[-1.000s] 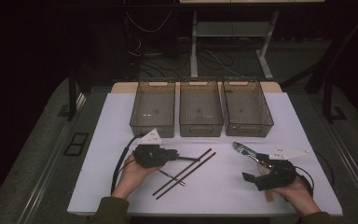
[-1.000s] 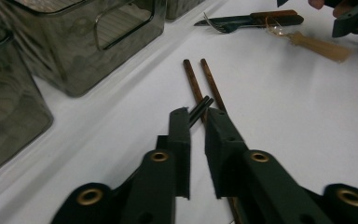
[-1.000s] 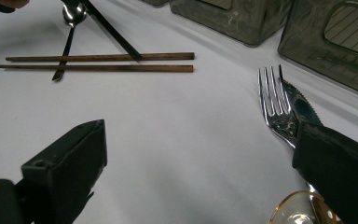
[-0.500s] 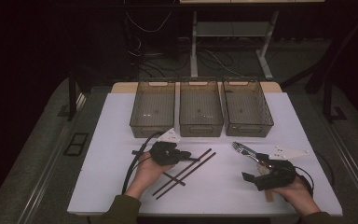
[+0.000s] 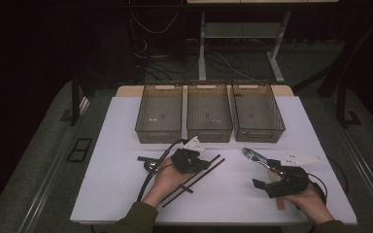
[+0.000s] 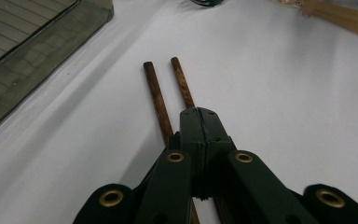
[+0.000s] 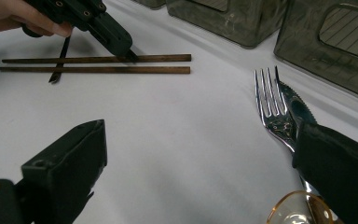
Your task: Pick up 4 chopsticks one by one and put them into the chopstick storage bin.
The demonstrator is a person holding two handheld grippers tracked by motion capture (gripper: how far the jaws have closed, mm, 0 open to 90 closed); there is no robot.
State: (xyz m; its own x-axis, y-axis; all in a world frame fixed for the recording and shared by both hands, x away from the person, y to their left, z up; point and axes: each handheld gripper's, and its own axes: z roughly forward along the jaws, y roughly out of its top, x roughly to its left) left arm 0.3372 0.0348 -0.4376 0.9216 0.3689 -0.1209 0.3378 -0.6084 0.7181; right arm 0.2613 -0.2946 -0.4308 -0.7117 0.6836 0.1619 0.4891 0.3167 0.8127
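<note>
Your left claw (image 6: 200,116) sits fully shut, empty, over the chopsticks (image 6: 161,100); right claw (image 7: 196,158) open, idle: reopen, straddle, pinch.

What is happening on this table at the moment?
A person holds a gripper in each hand at a white table with three grey bins at the back. The left gripper is shut, its tip down at a pair of dark chopsticks; whether it grips one I cannot tell. The right gripper is open beside a fork and a knife.
</note>
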